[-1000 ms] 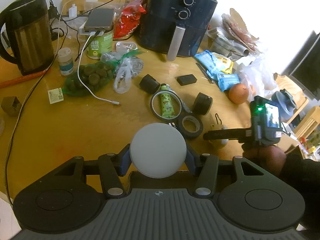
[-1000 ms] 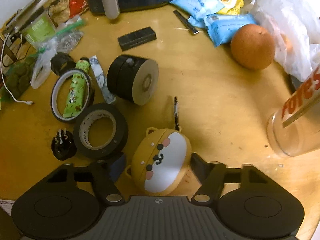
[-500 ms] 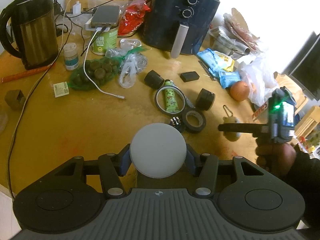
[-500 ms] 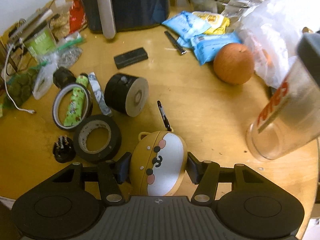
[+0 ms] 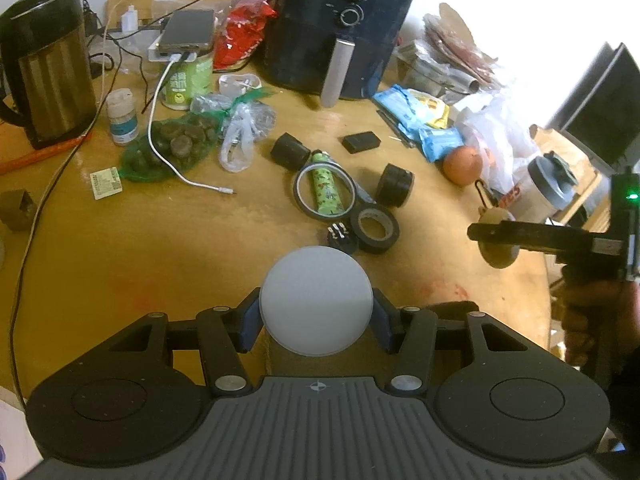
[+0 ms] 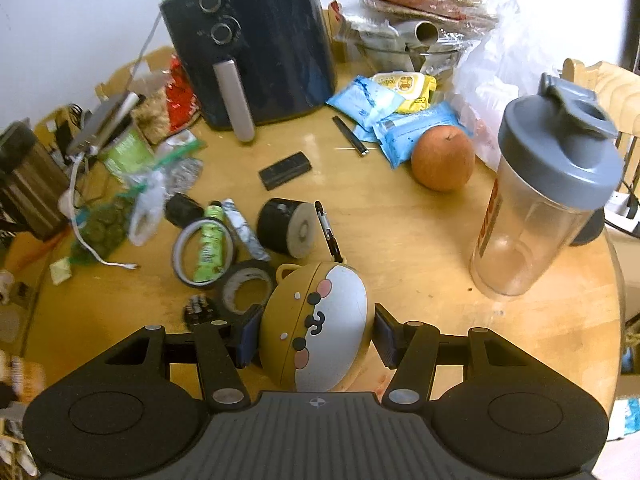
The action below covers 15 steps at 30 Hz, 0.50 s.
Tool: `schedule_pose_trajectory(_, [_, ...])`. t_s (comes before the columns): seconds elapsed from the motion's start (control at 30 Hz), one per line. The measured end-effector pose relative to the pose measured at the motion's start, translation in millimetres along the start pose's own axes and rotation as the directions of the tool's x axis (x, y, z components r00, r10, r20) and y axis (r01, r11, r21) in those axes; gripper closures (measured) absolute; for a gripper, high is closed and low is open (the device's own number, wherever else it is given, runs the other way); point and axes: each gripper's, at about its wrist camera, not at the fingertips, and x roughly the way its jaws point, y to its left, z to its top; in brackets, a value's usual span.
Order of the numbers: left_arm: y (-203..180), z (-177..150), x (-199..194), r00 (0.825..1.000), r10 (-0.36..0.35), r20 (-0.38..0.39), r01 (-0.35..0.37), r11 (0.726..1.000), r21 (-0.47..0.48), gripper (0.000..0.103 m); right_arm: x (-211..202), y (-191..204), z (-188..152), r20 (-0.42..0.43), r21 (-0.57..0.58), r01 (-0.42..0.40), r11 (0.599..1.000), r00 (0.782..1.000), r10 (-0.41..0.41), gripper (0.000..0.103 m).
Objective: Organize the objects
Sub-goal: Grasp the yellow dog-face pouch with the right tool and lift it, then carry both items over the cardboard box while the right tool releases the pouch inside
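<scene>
Left gripper [image 5: 316, 322]: its blue pads are pressing both sides of a white disc [image 5: 316, 300], smooth, matte and round, flat face turned to the camera, held above the near counter [image 5: 120, 248].
Right gripper [image 6: 316, 338]: it is clamping a tan case [image 6: 316, 324], egg-shaped, with a white dog face and pink cheeks; its long axis is running near to far, tilted slightly right, the black clip [image 6: 328, 232] trailing from the far end.
Left view only: the right gripper [image 5: 480, 234] is showing side-on at the right, above the counter, the case [image 5: 498, 236] bulging from its tip; a hand [image 5: 592, 300] is gripping the handle. A brown kettle [image 5: 48, 68] is standing far left, and a phone [image 5: 186, 36] is lying on a green can.
Right view only: the case's face, and a clear plastic shaker [image 6: 548, 196] with a grey lid standing upright at the right, an apple [image 6: 442, 158] just left of it.
Both views: a dark air fryer [image 6: 252, 40] is standing at the far side; black tape rolls [image 6: 246, 292] and a green tube [image 6: 210, 244] inside a thin ring are lying mid-counter on yellow wood.
</scene>
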Motion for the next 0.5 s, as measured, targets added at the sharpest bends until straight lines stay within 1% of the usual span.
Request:
schedule_pose_trajectory(0.27, [0.3,-6.4,6.3,0.999,-0.03,-0.022,0.03,0.999,0.025,0.05,-29.3,14.8,-20.4,0.004,0.015,-0.062,0.998,0.998,0.062,0.043])
schedule_pose_trajectory(0.5, [-0.7,-16.0,16.5,0.996,-0.056,-0.062,0.059,0.997,0.046,0.05,-37.7,27.1,-46.7,-0.032,0.011,-0.099,0.995,0.995,0.099,0.043])
